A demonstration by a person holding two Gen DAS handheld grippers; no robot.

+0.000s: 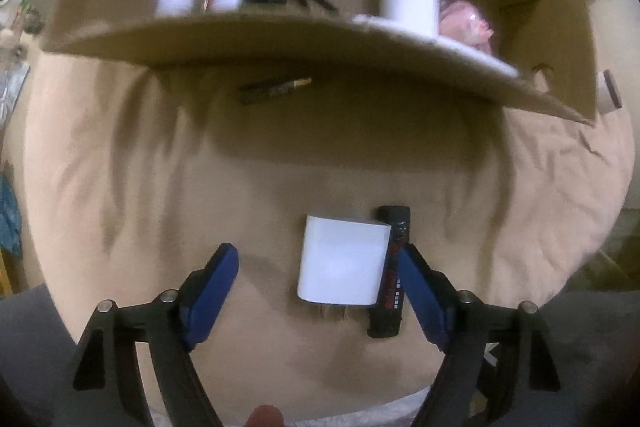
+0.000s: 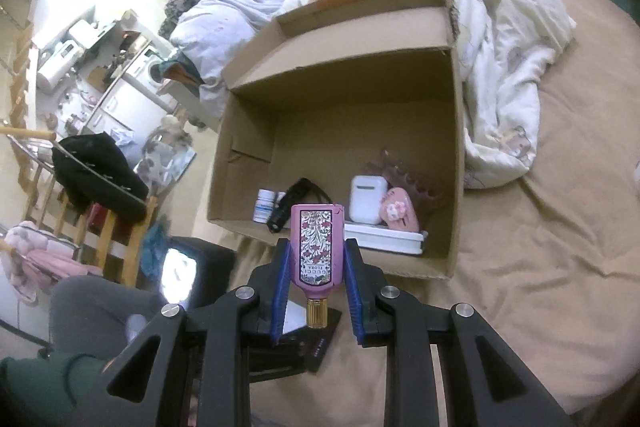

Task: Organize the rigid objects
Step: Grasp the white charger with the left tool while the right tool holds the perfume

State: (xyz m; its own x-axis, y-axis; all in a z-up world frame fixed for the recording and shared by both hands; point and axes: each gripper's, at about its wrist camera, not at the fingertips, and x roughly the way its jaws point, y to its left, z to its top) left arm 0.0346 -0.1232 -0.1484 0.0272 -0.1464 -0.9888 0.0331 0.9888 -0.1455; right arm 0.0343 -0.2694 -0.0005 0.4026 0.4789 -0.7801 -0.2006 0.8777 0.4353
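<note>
Pink perfume bottle (image 2: 317,247) clamped in right gripper (image 2: 318,263); left gripper (image 1: 318,265) gapes.

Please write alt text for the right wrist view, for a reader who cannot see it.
The right claw grips a pink floral perfume bottle, cap toward the camera, in front of an open cardboard box on a tan bedsheet. The box holds a white earbud case and other small items.

My left view is dim, warm and smeared with blur; the box (image 1: 280,39) rim and the things inside are soft, and it throws a broad shadow across the sheet (image 1: 120,187). My right view is sharper, brightest at upper left. Both bend hard toward dark, rounded corners.
</note>
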